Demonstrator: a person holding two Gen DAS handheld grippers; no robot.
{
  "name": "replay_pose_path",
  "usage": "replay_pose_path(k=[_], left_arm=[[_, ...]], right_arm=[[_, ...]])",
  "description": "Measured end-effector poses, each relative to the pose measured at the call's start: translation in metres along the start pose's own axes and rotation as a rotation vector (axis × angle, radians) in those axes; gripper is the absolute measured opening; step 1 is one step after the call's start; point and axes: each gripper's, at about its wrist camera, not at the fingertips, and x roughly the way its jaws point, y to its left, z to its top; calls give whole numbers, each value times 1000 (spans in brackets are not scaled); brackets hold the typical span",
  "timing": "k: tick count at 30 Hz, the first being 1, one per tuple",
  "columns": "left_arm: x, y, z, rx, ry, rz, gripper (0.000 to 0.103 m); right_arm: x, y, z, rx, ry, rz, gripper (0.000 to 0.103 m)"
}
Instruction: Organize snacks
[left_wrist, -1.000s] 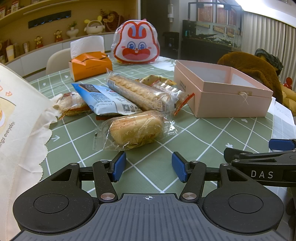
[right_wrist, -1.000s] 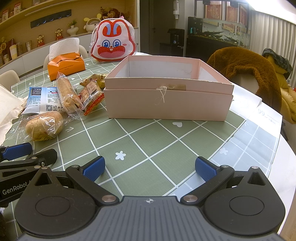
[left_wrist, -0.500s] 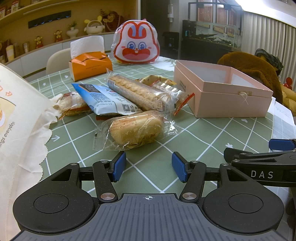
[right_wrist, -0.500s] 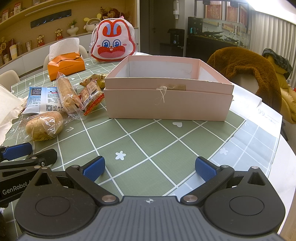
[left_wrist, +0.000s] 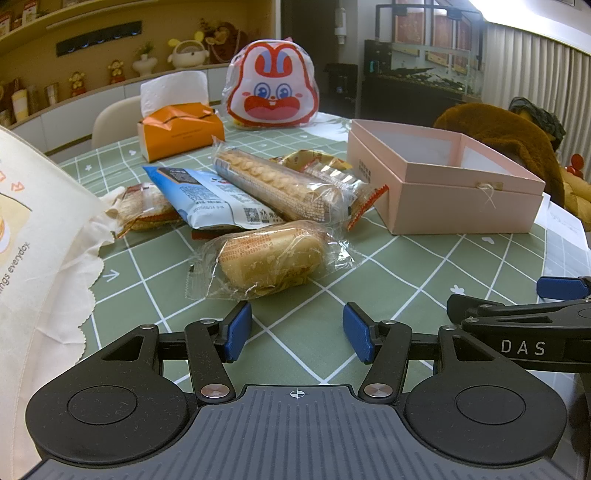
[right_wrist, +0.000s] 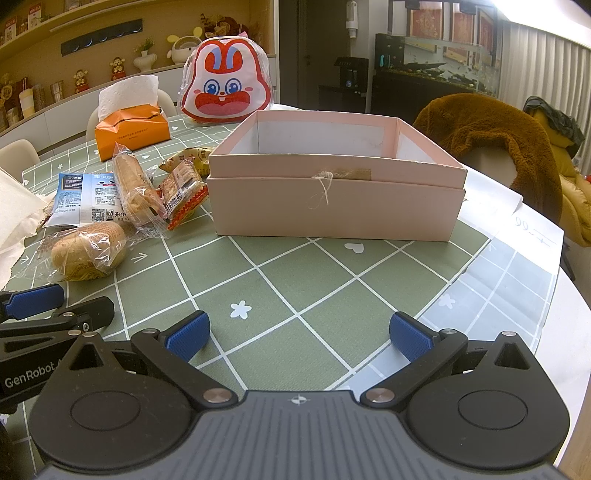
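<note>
- Bun (left_wrist: 271, 260), in clear wrap, golden and oval, lies crosswise just ahead of the left gripper (left_wrist: 296, 332), long axis 9-to-3.
- Cracker sleeve (left_wrist: 275, 184) runs from 10 toward 4 across the blue packet (left_wrist: 210, 199).
- Pink box (right_wrist: 334, 184), open, sits at 12 of the right gripper (right_wrist: 299, 334); its floor is hidden.
- Both grippers' jaws are spread, holding nothing, over the green tablecloth (right_wrist: 295, 280).

The snacks are lying in a heap on the table (left_wrist: 424, 280), left of the box (left_wrist: 443, 192). The bun (left_wrist: 269, 260) is sitting nearest, the biscuit roll (left_wrist: 275, 184) behind it, overlapping the pouch (left_wrist: 210, 195). The tissue box (left_wrist: 179, 131) and rabbit bag (left_wrist: 273, 86) are standing behind.
</note>
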Motion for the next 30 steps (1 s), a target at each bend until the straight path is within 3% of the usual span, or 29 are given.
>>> replay_pose_path(k=[13, 16, 19, 20, 23, 27, 30], left_arm=[[0, 0, 0, -1, 0, -1, 62], [0, 0, 1, 6, 4, -2, 62], [3, 0, 10, 23, 56, -24, 61], [4, 2, 13, 25, 74, -30, 60], [5, 10, 30, 6, 137, -63, 34], [-5, 24, 47, -89, 179, -120, 32], [-21, 30, 64, -78, 134, -192, 32]], right_arm=[[0, 1, -4, 1, 2, 4, 103], [1, 1, 2, -21, 70, 27, 103], [1, 1, 12, -60, 151, 61, 103], [2, 1, 14, -75, 173, 73, 103], [1, 1, 16, -85, 222, 79, 103], [2, 1, 18, -95, 242, 83, 103], [3, 1, 18, -100, 247, 88, 103]])
